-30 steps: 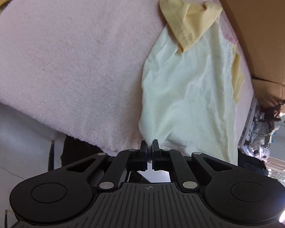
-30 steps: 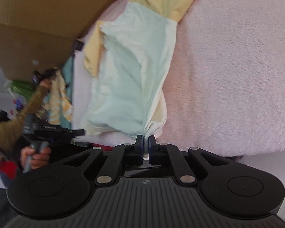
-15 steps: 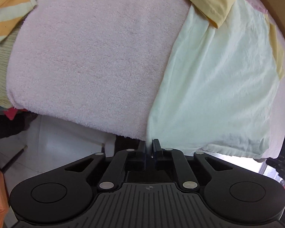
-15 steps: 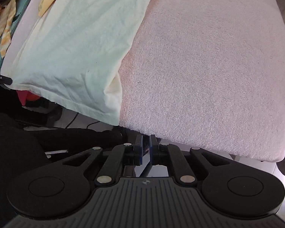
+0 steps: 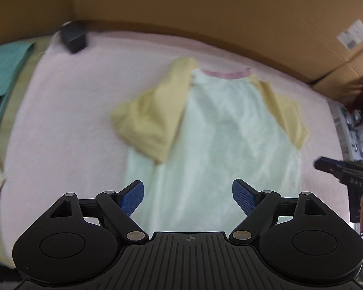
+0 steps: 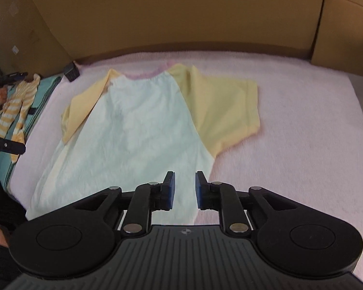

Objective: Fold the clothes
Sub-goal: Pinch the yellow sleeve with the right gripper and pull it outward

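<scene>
The pale T-shirt lies spread flat, collar away, on the pink towel, so both claws have just been opening with nothing between them: left gripper wide, right gripper narrowly apart (presumably freeing hands for a first fold).

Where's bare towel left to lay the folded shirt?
The widest bare patch of pink towel lies right of the T-shirt, past its yellow sleeve. A narrower strip lies left, crowded at the far corner by a black box.
</scene>
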The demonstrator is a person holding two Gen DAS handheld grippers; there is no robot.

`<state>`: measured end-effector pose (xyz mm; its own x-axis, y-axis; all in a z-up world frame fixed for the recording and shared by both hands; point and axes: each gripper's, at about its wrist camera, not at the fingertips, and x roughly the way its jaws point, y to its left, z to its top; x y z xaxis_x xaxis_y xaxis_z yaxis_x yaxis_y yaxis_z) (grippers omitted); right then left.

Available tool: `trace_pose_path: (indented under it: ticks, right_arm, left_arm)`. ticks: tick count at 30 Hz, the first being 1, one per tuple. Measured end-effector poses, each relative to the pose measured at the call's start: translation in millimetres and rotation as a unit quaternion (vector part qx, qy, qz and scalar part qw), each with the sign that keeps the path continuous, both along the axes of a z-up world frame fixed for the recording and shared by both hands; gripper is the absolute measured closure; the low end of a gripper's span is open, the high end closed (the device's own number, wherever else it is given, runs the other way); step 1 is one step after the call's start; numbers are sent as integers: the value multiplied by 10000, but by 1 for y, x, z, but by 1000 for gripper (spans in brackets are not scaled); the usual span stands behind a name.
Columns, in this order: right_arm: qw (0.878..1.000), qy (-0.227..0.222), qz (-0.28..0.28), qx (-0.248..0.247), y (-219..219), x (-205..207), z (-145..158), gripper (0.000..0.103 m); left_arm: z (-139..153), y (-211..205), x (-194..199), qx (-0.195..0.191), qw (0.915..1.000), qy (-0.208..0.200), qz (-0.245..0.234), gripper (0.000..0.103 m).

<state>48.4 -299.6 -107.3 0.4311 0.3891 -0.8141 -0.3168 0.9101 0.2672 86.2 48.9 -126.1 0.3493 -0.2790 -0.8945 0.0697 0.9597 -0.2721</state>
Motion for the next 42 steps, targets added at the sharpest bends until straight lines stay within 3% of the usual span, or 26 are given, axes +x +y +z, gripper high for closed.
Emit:
trace_pose_path:
  ticks: [2, 4, 6, 9, 11, 15, 19, 21, 24, 27, 30, 32, 33, 36, 39, 42]
  right_arm:
    - [9999, 19, -60, 146, 8, 21, -8, 79]
    - [9996, 92, -70, 258, 16, 39, -16, 66]
    - [9993, 214, -15, 303, 26, 53, -25, 53]
    - [9989, 361, 97, 287, 38, 69, -39, 51]
    - [9985, 471, 94, 260, 44, 79, -48, 51]
    - [9991, 382, -88, 132, 36, 94, -57, 52]
    - [9975, 173, -662, -193, 11, 112, -59, 57]
    - [9957, -22, -879, -282, 1, 118, -53, 56]
    - [9919, -139, -1236, -271, -17, 124, -46, 55]
    - [9861, -74, -1603, -437, -33, 130, -48, 55]
    - [9845, 229, -1723, -213, -42, 134, -60, 55]
    - [9866, 179, -1595, -301, -34, 134, -63, 54]
    - [9876, 114, -1494, -463, -28, 135, -63, 56]
    - [9892, -38, -1163, -894, -13, 137, -62, 95]
    - [9870, -143, -1112, -1156, -9, 137, -55, 100]
    - [9802, -337, -1428, -1327, -25, 135, -46, 101]
  left_arm:
    - [-21, -28, 23, 168, 9996, -7, -217, 13]
    - [-51, -42, 45, 356, 9989, 37, -312, 14]
    - [-72, -41, 63, 447, 9986, 145, -257, 14]
    - [-94, -28, 82, 503, 9985, 187, -69, 13]
    - [-91, -14, 89, 445, 9990, 78, 27, 13]
    - [-93, 29, 101, 821, 9956, 79, 444, 15]
    - [-94, 71, 116, 372, 9957, 194, 827, 29]
    - [-87, 77, 120, 617, 9926, 142, 1035, 32]
    - [-70, 79, 123, 1166, 9855, -150, 1220, 19]
    - [-59, 77, 120, 1333, 9841, -425, 1096, 17]
    - [-68, 68, 125, 1611, 9825, -351, 867, 17]
    - [-75, 64, 127, 1750, 9811, -251, 792, 17]
    - [-79, 61, 127, 1812, 9802, -212, 773, 17]
    - [-89, 51, 129, 2163, 9736, -254, 691, 17]
    - [-89, 43, 129, 2488, 9655, -438, 631, 17]
    - [-88, 41, 131, 2635, 9604, -597, 686, 17]
